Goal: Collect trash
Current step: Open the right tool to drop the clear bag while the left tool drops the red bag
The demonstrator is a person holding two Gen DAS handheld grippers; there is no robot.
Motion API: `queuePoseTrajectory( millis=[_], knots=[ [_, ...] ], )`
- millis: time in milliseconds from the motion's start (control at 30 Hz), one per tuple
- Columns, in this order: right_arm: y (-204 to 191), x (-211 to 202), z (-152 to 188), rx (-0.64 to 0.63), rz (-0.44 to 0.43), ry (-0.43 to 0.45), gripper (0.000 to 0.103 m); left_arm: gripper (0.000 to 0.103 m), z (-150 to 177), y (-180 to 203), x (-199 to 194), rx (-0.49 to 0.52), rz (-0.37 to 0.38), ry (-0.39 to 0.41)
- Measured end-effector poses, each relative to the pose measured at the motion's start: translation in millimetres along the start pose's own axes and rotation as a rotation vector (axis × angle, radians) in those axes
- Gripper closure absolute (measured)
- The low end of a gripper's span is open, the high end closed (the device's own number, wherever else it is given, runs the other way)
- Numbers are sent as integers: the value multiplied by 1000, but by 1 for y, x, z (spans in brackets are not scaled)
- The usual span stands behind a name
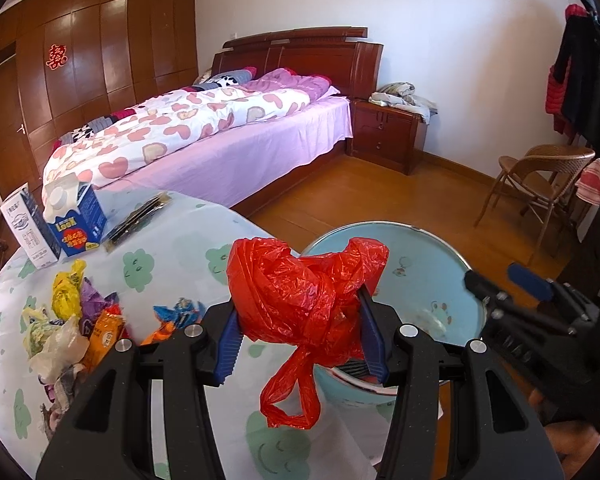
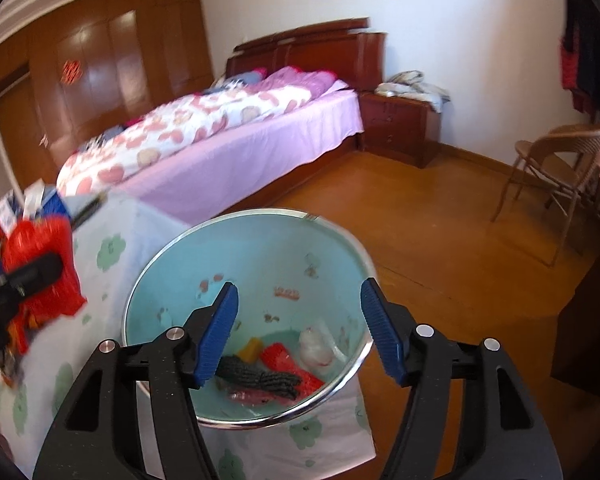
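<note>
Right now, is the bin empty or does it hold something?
Not empty. The bin holds a grey glove, red wrappers and a white bag at its bottom.

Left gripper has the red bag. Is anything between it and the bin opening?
Possibly. The red plastic bag, clamped in the left gripper, hangs at the near rim of the light blue bin. The right gripper, open and empty, hovers over the bin mouth and may crowd the drop. Otherwise nothing visible blocks it.

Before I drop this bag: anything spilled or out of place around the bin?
Nothing spilled. The bin stands upright beside the table, trash inside it. The left gripper holds the red bag near its rim; wrappers still litter the table.
</note>
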State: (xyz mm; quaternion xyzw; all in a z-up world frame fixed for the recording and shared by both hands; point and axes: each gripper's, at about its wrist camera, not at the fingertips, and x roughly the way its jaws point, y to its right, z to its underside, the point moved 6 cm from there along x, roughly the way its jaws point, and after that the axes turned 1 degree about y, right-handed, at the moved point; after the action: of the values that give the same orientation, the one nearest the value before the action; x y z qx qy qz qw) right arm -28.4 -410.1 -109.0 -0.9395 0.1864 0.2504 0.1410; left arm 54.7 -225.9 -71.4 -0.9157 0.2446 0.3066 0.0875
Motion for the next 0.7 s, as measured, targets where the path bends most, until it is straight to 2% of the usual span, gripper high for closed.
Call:
queuePoseTrajectory(
  millis=[200, 267, 300, 333, 500, 633, 700],
  knots=[
    [21, -10, -10, 78, 88, 52, 36, 50, -9, 23, 12, 13, 53, 3],
    [29, -12, -12, 103, 102, 60, 33, 38, -10, 27, 18, 16, 45, -5],
    [31, -14, -13, 120, 105, 66, 31, 26, -10, 26, 19, 11, 35, -4],
    [36, -15, -14, 122, 106, 68, 27, 23, -10, 24, 18, 2, 32, 1],
    [36, -17, -17, 85, 148, 70, 21, 15, -8, 8, 13, -37, -1, -12],
    [23, -23, -16, 12, 229, 122, 21, 14, -4, -10, 8, -66, -38, -29],
    [17, -27, -14, 7, 236, 160, 21, 12, -1, -17, 3, -72, -63, -34]
  ],
)
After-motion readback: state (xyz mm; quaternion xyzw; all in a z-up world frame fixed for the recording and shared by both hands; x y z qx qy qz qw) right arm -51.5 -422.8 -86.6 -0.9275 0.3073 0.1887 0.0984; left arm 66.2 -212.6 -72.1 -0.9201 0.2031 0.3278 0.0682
